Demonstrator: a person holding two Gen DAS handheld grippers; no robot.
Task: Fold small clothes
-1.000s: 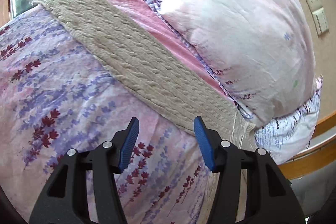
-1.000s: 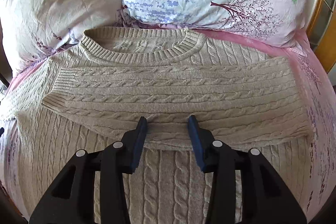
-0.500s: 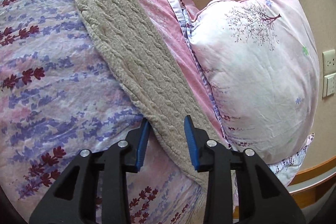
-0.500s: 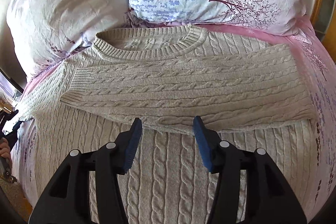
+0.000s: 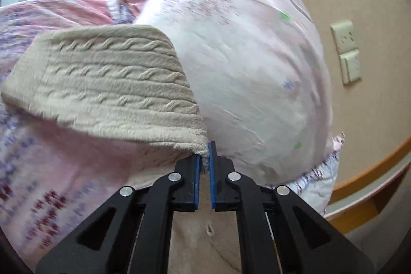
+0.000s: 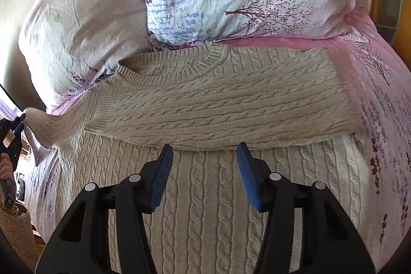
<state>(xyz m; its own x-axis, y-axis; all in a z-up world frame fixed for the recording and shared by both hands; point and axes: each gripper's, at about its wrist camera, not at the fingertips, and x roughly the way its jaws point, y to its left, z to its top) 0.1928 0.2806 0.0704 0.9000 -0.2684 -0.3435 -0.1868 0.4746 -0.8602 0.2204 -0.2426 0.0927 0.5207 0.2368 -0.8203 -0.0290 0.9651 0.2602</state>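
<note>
beige cable-knit sweater (image 6: 218,135) lies on the floral pink bedspread (image 6: 380,99); left gripper (image 5: 204,161) jaws pinch its raised sleeve (image 5: 108,84); right gripper (image 6: 205,168) hovers wide open, holding nothing.

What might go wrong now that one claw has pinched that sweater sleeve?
The left claw grips the sleeve only at its edge, so the knit may slip free. Pulling it across could drag the sweater and rumple the other sleeve, already folded. The right claw is open, pinning nothing.
</note>
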